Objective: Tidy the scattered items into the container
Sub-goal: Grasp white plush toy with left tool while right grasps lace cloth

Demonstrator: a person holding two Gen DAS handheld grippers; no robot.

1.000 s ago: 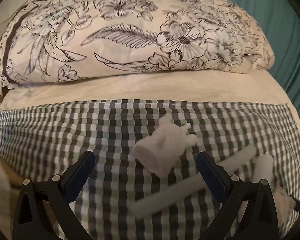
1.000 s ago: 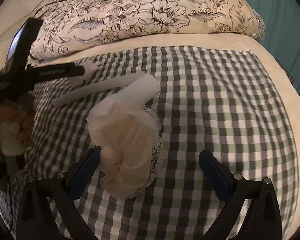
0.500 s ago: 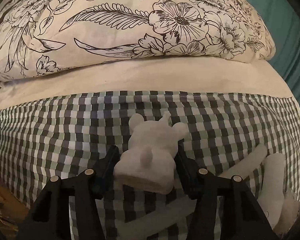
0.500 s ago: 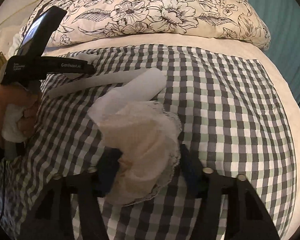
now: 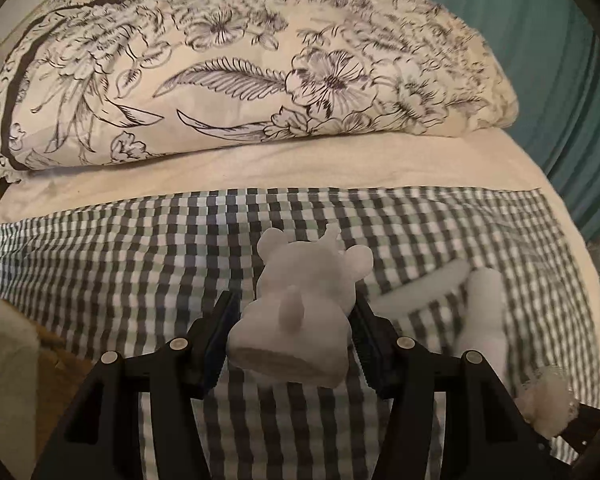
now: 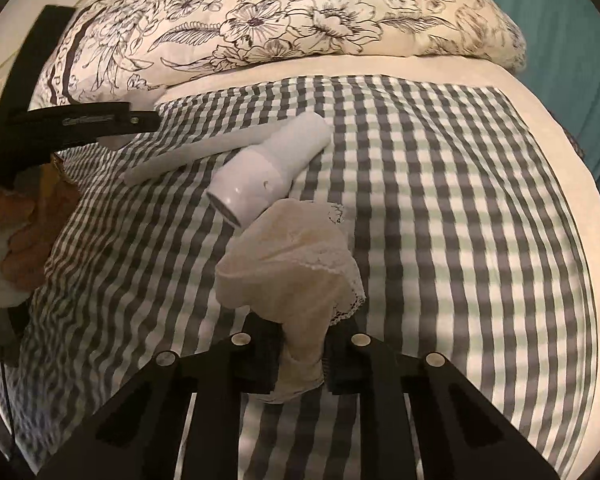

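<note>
My left gripper is shut on a white animal figurine and holds it above the checked cloth. My right gripper is shut on a cream lace-edged fabric bundle, lifted off the cloth. A white flashlight and a long white stick lie on the cloth; they also show in the left wrist view, flashlight and stick. The left gripper shows at the left of the right wrist view. No container is in view.
A floral pillow lies across the head of the bed on a cream sheet. A teal curtain hangs at the right. Something brown sits off the bed's left edge.
Both grippers closed from open: the left onto the figurine, the right onto the fabric bundle. Both items are now lifted, and the flashlight is uncovered.
</note>
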